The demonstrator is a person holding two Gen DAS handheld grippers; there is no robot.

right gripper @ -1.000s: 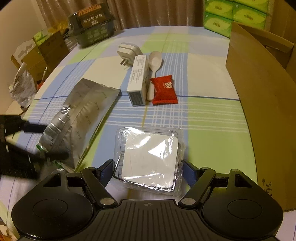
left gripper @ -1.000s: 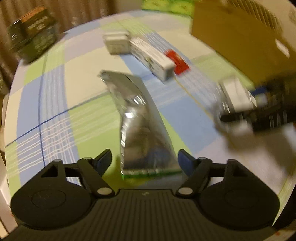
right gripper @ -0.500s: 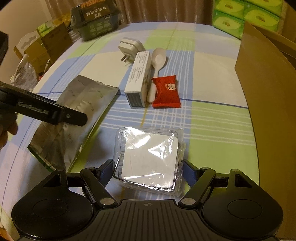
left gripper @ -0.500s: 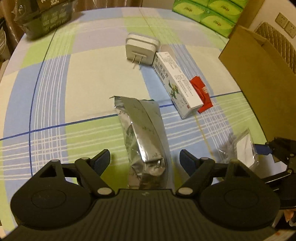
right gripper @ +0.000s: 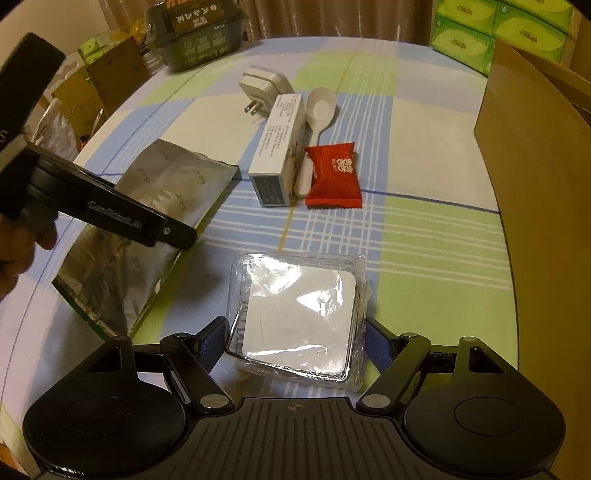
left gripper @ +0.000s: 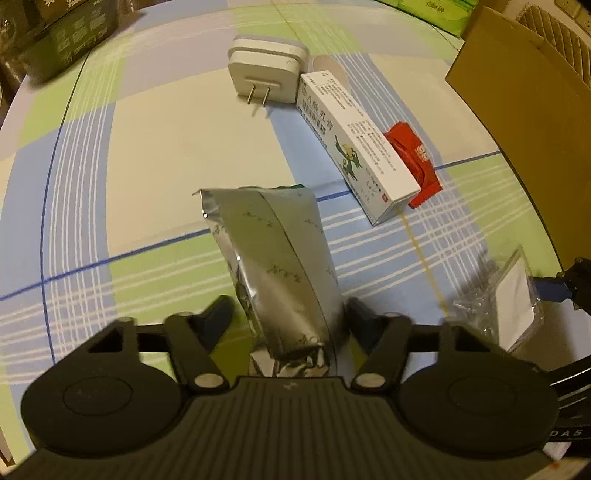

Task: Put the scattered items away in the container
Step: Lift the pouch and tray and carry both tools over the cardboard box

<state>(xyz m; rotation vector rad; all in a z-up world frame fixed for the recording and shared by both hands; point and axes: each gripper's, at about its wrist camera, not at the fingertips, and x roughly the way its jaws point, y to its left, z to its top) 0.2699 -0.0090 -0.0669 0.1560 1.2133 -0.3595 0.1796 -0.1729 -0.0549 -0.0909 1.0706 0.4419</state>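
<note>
The long white box (left gripper: 352, 146) carries Chinese print, a barcode and a green cartoon figure, but the characters are too small to read with certainty. The red sachet (right gripper: 334, 173) shows white lettering, unreadable. The dark carton (right gripper: 195, 35) at the far left bears an orange band and pale Chinese characters, not legible. Raised lettering runs along the left gripper's (left gripper: 288, 317) arm; only "DAS" reads at the near right edge.
</note>
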